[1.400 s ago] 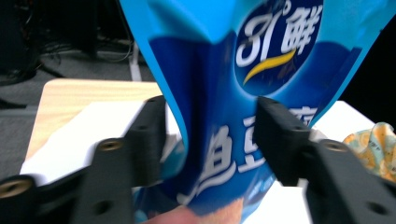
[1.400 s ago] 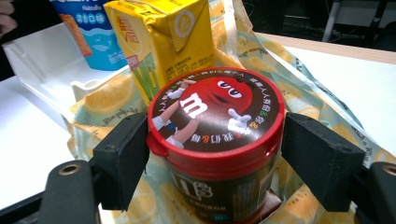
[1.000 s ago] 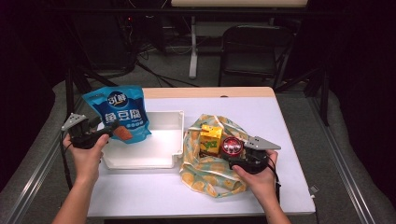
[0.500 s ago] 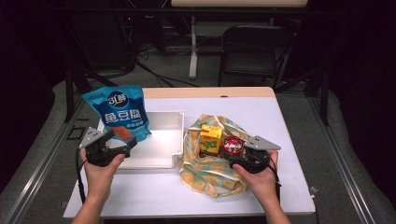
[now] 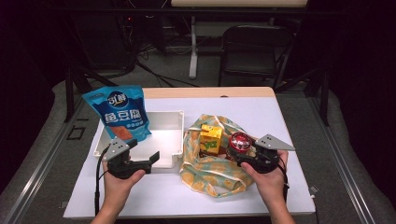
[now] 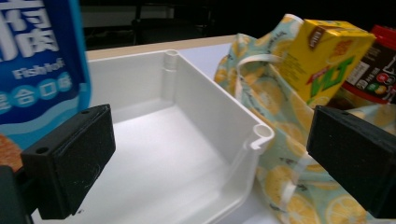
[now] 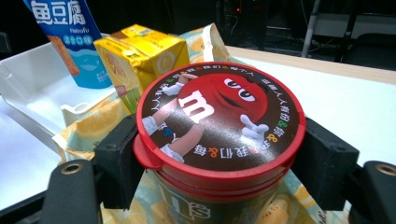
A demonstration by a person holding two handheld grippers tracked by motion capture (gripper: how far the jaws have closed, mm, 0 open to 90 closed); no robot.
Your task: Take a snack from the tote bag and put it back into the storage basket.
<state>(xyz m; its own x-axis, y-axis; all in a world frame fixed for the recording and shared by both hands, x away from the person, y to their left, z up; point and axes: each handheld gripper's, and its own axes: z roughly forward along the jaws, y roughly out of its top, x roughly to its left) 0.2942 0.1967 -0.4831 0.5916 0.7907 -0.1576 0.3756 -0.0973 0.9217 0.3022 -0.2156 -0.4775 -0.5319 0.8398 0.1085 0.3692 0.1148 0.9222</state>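
High view: white surface (image 5: pixel 289 140) w/ wood far edge, dark room behind, black chair (image 5: pixel 254 51) beyond. White tray (image 5: pixel 170 122) w/ blue snack bag (image 5: pixel 122 112) leaning in it, lemon-print cloth (image 5: pixel 205 175) beside. Right tool (image 5: pixel 243 156) pinching red-lid candy tub (image 5: pixel 240 141) on cloth, next to yellow juice box (image 5: pixel 210 140). Left tool (image 5: pixel 148 156) at tray's near edge, jaws just spread wide, nothing between them.

Left gripper (image 5: pixel 148 157) lets go of the blue snack bag (image 5: pixel 122 115), jaws just opened, and slides right along the white tray (image 5: pixel 173 122), empty
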